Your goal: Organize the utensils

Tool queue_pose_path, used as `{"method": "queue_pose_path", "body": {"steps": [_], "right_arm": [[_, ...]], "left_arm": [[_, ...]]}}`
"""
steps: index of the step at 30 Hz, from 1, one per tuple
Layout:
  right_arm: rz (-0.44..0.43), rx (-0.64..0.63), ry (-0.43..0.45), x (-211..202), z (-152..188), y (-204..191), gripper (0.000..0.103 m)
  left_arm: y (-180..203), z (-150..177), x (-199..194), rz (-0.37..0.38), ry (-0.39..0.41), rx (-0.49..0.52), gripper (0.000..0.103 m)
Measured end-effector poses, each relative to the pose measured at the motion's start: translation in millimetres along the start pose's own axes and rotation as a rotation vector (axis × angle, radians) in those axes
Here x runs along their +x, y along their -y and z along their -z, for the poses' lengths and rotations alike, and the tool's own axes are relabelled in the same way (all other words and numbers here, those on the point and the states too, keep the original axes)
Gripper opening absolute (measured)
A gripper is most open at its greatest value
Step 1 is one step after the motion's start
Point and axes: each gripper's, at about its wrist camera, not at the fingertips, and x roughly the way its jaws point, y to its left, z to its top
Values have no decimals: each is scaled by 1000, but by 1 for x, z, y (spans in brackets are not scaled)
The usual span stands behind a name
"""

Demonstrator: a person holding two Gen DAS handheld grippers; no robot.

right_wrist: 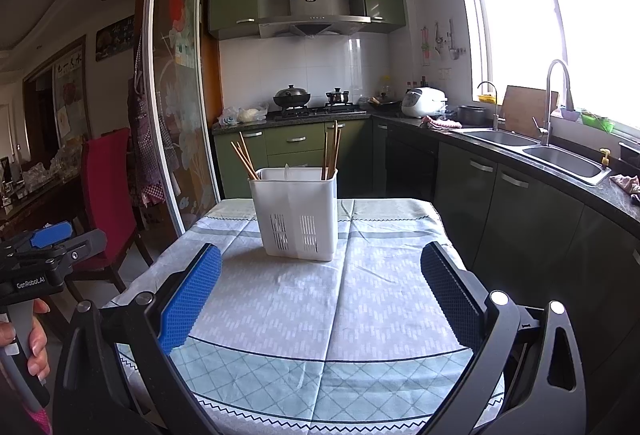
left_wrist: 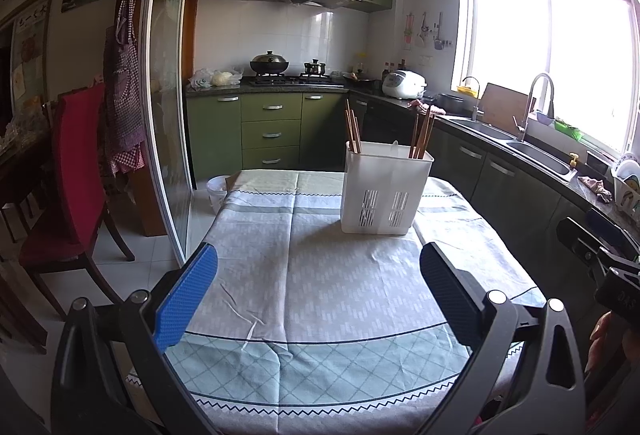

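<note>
2 grippers are up over the near edge of the table, both with jaws spread wide and nothing between the pads. All positions below are relative to the utensil holder [left_wrist: 386,191].

Left of the holder: red chair [left_wrist: 68,171] well off the table's left side, checked apron [left_wrist: 124,83] hanging on the doorframe behind it, sliding glass door [left_wrist: 168,95] between the chair and the kitchen. A white bin [left_wrist: 218,191] sits on the floor at the table's far left corner.

Left gripper [left_wrist: 320,299]: open, empty, near side of the holder and well short of it, hovering over the tablecloth [left_wrist: 320,275]. In the right wrist view a hand [right_wrist: 34,343] grips its handle.

Holder itself: white plastic, slotted lower front, upright on the tablecloth toward the table's far edge, apparently divided into compartments. 2 bunches of chopsticks stand in it: left bunch [left_wrist: 353,131] in the left end, leaning slightly; right bunch [left_wrist: 422,133] in the right end. A white utensil tip [left_wrist: 395,145] pokes up in the middle; can't tell what it is.

Right gripper [right_wrist: 320,299]: open, empty, also near side of the holder, not touching it.

Behind the holder: stove with a wok [left_wrist: 269,65]. Right of it: rice cooker [left_wrist: 403,84], sink [left_wrist: 516,145] under the window.
</note>
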Motion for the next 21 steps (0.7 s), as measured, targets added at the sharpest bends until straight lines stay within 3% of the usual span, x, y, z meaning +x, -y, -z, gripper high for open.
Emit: {"method": "queue_pose_path", "body": {"steps": [21], "right_arm": [[3,0,-11,0,0,-2,98]], "left_arm": [[-4,2,13,6,-59,-16,96]]}}
